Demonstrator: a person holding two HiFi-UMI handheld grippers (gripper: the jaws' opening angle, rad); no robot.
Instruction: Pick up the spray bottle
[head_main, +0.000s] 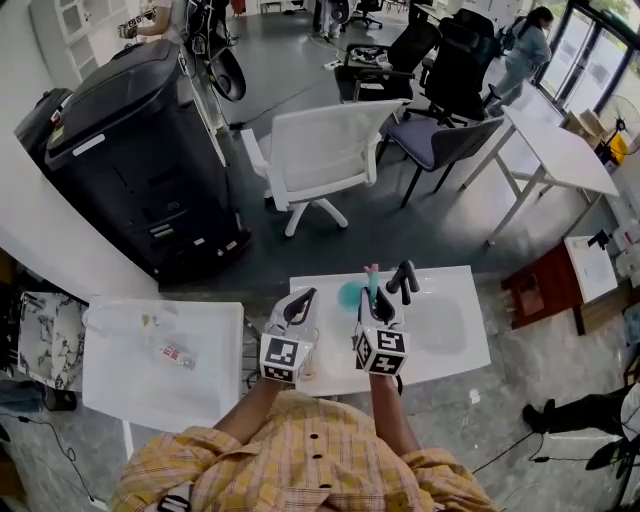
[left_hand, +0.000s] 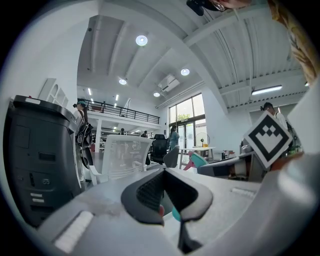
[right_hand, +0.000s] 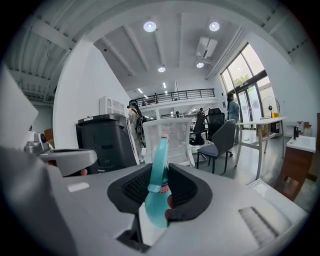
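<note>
Obs.: the person stands at the near edge of a white counter (head_main: 470, 290) with both grippers raised over its left half.

Spray bottle (right_hand: 158, 175):
- Teal, slightly see-through plastic.
- Rounded, fuller body at the low end, narrowing into a long slim neck.
- A pale band rings the neck about midway.
- The tip is pink.
- It stands roughly upright with the tip leaning a little away from the person.
- From overhead, the teal body (head_main: 351, 294) shows over the counter's left half, between the two grippers, with the pink tip toward the counter's far edge.
- I cannot tell whether the bottle's base touches the counter.

Right gripper (right_hand: 161, 168):
- Its fingers stand partly apart and are clamped on the bottle.
- One black ribbed pad presses each side of the bottle at the neck and upper body.
- In the head view this gripper (head_main: 386, 288) is over the counter, just right of the bottle's body.

Left gripper (left_hand: 162, 172):
- Its fingers are drawn together at the tips, with nothing gripped.
- Overhead it (head_main: 303, 300) sits over the counter's left edge, near the bottle but apart from it.
- In the left gripper view, the bottle (left_hand: 198, 160) shows off to the right.

Surroundings: a white office chair (head_main: 325, 150) stands on the floor beyond the counter's far edge.
</note>
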